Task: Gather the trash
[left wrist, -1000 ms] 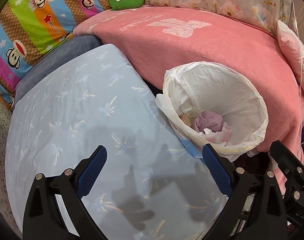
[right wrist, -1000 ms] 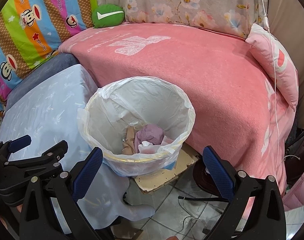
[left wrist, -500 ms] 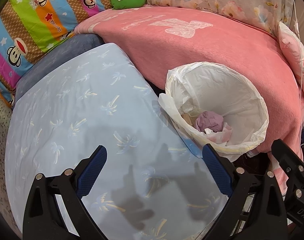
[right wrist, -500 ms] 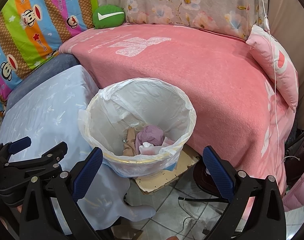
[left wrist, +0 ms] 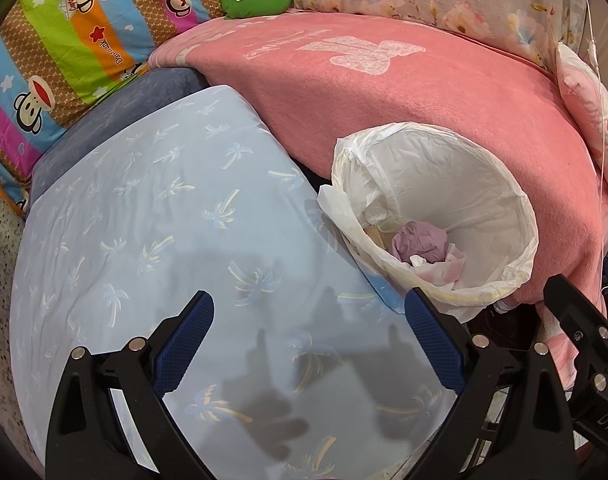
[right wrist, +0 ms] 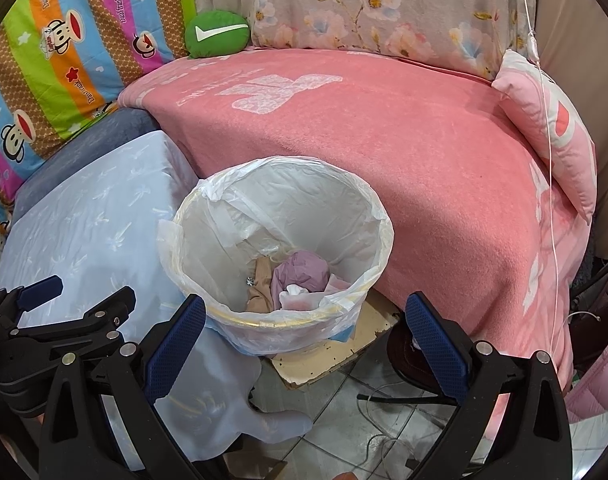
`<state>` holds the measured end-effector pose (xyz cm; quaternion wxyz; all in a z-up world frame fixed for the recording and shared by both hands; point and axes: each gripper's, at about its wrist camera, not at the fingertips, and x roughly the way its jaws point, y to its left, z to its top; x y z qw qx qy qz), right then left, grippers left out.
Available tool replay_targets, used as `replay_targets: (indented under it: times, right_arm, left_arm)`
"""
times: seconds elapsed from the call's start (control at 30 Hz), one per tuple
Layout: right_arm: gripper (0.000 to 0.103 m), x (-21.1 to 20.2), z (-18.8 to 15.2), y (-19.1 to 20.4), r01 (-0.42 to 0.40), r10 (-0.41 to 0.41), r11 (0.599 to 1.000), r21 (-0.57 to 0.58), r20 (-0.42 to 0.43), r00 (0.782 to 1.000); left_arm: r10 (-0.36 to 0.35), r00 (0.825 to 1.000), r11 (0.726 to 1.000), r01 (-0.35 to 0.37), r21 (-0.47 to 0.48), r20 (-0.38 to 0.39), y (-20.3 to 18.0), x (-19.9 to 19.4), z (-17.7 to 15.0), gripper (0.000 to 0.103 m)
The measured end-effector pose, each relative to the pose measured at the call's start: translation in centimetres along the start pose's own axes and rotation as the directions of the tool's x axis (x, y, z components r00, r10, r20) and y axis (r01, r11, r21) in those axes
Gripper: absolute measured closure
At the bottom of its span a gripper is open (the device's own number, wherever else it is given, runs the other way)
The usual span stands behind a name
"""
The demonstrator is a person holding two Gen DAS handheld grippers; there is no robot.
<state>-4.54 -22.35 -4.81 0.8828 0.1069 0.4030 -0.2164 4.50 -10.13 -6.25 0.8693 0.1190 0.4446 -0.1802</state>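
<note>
A trash bin (right wrist: 276, 320) lined with a white plastic bag stands on the floor between a light-blue covered table and a pink bed; it also shows in the left wrist view (left wrist: 504, 216). Inside lie crumpled purple paper (right wrist: 302, 274), a tan scrap (right wrist: 262, 286) and white-pink tissue (right wrist: 300, 298); the purple paper shows in the left wrist view too (left wrist: 420, 242). My left gripper (left wrist: 310, 340) is open and empty above the blue table. My right gripper (right wrist: 306, 346) is open and empty just in front of the bin.
The light-blue tablecloth with palm prints (left wrist: 144, 220) covers the left side. A pink blanket (right wrist: 384, 140) covers the bed behind the bin. A green cushion (right wrist: 217, 34), striped monkey bedding (right wrist: 64, 48) and a pink pillow (right wrist: 552, 128) lie around. Cardboard (right wrist: 344, 356) and cables (right wrist: 384, 436) lie on the tiled floor.
Both views have shifted only slightly; the left gripper drifted a little over the table. Both grippers stay open and empty.
</note>
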Motion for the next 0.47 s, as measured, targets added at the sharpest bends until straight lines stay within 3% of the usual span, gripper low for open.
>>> replay_targets:
  times: [0.47]
  right_arm:
    - [0.005,-0.06,0.07,-0.05,0.002,-0.002,1.000,0.003,0.002,1.000]
  left_arm:
    - [-0.002,1.000,1.000,0.002,0.003,-0.007,-0.05,0.12,-0.10,0.011]
